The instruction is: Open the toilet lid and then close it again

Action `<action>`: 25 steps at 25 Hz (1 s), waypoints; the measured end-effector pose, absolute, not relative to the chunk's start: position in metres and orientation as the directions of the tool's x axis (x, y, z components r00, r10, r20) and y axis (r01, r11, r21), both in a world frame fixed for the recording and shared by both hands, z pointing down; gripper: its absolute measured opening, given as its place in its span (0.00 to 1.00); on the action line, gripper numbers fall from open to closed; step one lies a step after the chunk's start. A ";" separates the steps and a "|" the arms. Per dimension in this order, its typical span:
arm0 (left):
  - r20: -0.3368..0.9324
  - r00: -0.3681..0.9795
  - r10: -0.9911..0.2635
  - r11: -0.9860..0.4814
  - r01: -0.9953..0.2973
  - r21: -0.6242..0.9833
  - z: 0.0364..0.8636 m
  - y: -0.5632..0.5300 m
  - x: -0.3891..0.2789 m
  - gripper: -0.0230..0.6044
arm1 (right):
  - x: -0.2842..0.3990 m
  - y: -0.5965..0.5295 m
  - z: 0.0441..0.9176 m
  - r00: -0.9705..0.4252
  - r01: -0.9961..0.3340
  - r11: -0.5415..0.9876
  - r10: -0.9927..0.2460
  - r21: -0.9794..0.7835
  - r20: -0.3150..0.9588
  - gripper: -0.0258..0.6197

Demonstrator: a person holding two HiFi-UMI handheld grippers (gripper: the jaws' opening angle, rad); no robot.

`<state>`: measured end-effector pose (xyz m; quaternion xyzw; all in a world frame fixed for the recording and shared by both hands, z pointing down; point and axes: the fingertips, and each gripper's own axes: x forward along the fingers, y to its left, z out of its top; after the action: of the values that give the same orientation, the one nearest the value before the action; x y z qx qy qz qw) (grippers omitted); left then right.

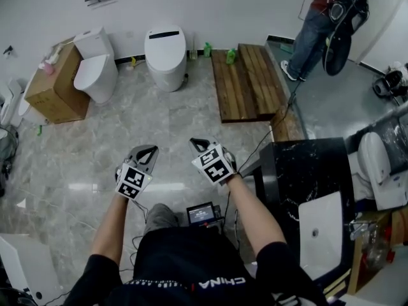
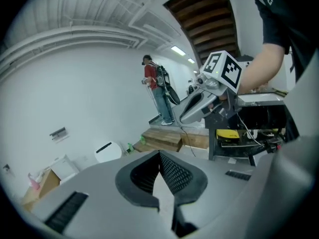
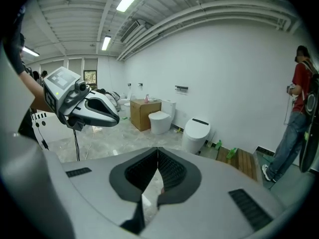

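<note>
**Toilet Lid Down; Both Claws Shut and Empty**

**Toilet.** The toilet stands against the far wall, well apart from both claws. Its long axis runs from the wall out toward the person, with the front end pointing at the person. The lid lies flat and closed. A second toilet stands to the left, set at an angle beside a cardboard box.

**Claws.** The left claw has its jaws together, with nothing between them, and touches nothing. The right claw is in the same condition. Both hang side by side above the floor, aimed toward the far wall.

**Clearance.** Bare floor lies between the claws and the toilet. A wooden platform sits near the toilet's right side. A black counter stands close to the right of the right claw. A person stands at the far right.
</note>
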<state>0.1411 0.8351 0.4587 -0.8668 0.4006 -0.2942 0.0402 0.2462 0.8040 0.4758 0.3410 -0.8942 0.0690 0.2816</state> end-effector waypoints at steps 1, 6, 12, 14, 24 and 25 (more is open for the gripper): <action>0.470 0.508 -0.722 -0.669 -0.687 -0.285 0.459 0.825 0.138 0.05 | 0.245 0.797 0.478 -0.610 -0.651 0.756 -0.569 0.060 0.552 0.06; 0.416 0.532 -0.738 -0.617 -0.781 -0.095 0.472 0.763 0.108 0.05 | 0.230 0.745 0.488 -0.615 -0.669 0.743 -0.561 0.011 0.554 0.06; 0.459 0.544 -0.702 -0.637 -0.769 -0.064 0.507 0.673 0.056 0.05 | 0.196 0.654 0.500 -0.585 -0.699 0.715 -0.578 0.008 0.569 0.06; 0.462 0.567 -0.682 -0.662 -0.747 -0.061 0.505 0.641 0.041 0.05 | 0.180 0.621 0.497 -0.579 -0.697 0.717 -0.573 0.011 0.580 0.06; 0.402 0.634 -0.660 -0.682 -0.731 0.032 0.486 0.495 -0.023 0.05 | 0.112 0.483 0.487 -0.540 -0.724 0.689 -0.606 0.045 0.584 0.06; 0.392 0.637 -0.663 -0.674 -0.737 0.058 0.487 0.484 -0.027 0.05 | 0.109 0.471 0.490 -0.536 -0.723 0.689 -0.604 0.048 0.590 0.06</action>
<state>-0.0268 0.4844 0.4868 -0.8985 0.3895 -0.1721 -0.1068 0.1088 0.4712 0.4901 0.3810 -0.8705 0.1011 0.2946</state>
